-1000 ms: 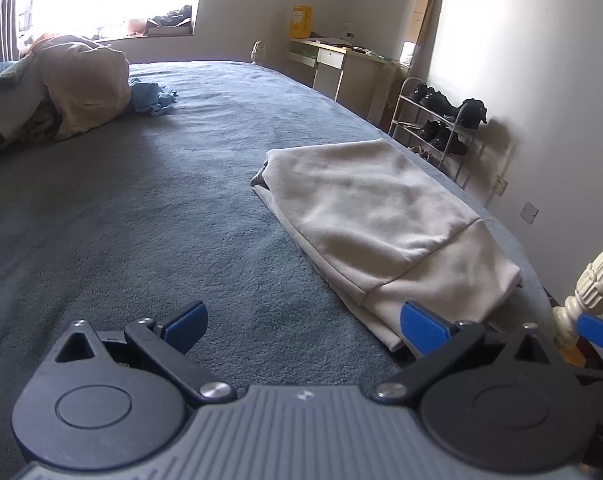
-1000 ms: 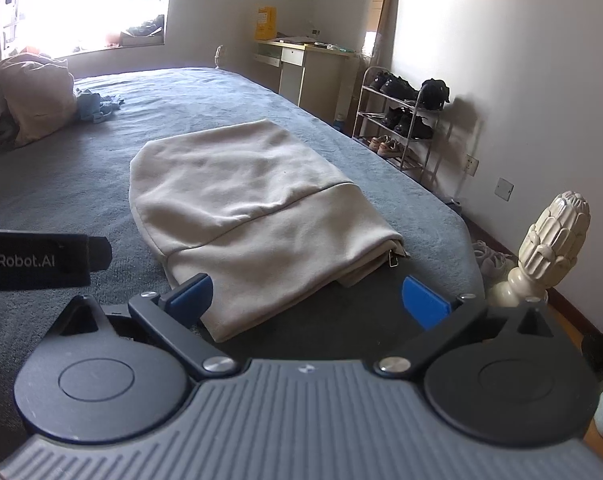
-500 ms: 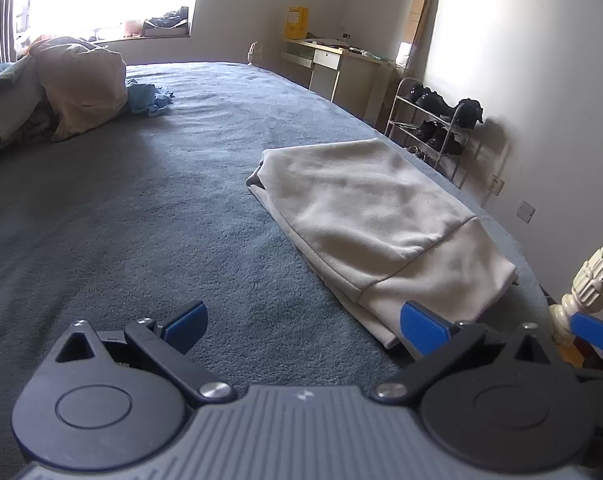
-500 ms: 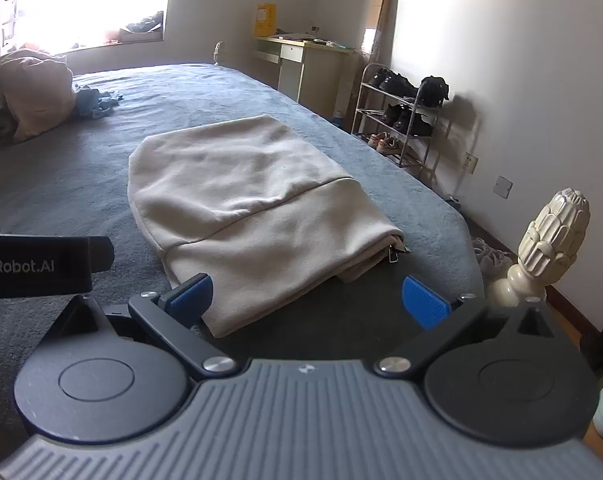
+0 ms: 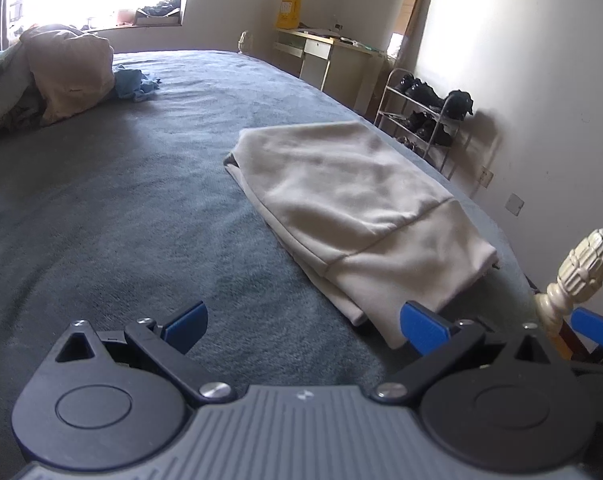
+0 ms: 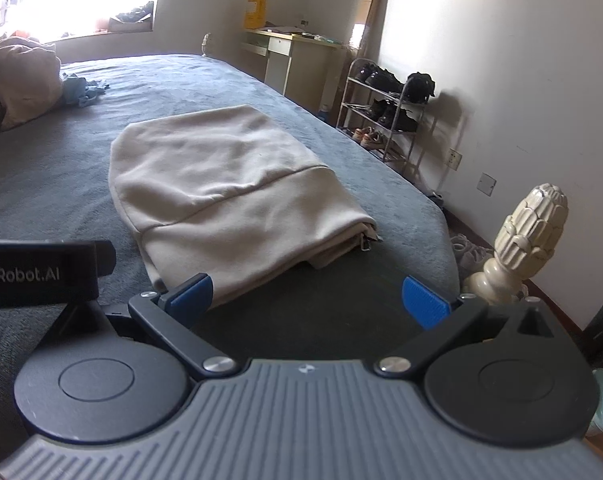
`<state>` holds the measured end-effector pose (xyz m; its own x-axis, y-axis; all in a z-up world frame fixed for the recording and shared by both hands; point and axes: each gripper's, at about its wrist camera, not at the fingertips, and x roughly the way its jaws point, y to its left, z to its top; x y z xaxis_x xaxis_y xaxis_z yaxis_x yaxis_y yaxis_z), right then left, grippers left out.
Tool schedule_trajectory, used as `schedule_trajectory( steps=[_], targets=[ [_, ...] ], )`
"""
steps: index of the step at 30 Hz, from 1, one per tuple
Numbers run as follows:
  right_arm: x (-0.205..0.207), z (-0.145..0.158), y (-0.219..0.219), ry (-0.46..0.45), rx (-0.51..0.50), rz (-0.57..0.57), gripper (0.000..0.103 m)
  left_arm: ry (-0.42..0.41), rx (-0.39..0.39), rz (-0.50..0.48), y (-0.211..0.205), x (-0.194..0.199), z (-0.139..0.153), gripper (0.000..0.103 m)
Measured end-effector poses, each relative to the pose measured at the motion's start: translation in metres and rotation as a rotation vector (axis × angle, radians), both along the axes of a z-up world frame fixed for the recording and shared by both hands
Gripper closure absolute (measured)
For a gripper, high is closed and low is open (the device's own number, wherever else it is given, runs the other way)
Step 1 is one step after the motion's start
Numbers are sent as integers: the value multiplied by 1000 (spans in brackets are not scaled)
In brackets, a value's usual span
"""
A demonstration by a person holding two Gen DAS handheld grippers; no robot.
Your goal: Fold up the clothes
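Left gripper (image 5: 303, 322): jaws apart, empty, above the bed (image 5: 121, 208); right gripper (image 6: 309, 298): jaws apart, empty, just short of the garment's near edge; folded beige garment (image 6: 229, 184) lies flat near the bed's right edge; unfolded pile (image 5: 57, 76) far left, well apart; bedpost finial (image 6: 529, 224) at right.

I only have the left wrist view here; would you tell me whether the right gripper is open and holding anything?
Observer: The right gripper is open and holds nothing, close to the near edge of the folded beige garment.
Operator: Thank you. Does anything stick out at the garment's near right corner?
Observer: Yes, a metal zipper pull pokes out there.
Operator: And the floor by the bedpost?
Observer: Pale sneakers lie beside the bedpost.
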<state>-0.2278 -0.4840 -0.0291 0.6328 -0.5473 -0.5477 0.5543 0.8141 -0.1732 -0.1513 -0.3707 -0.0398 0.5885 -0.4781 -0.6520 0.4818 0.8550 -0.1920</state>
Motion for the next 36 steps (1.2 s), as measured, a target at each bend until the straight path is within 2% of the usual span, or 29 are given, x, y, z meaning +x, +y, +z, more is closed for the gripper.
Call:
schedule_trajectory(
  steps=[9,17,36],
  targets=[
    [-1,-8,-13,28,10,12,1,-5,19,11,-8,-5,-4,0],
    [-4,-11,-24,19,30,-27,1,-3,50,47,-9,-2,-9,0],
    [1,-7,-19,26,12,-14,1,9,66,73,-3,3,-11,0]
  ],
)
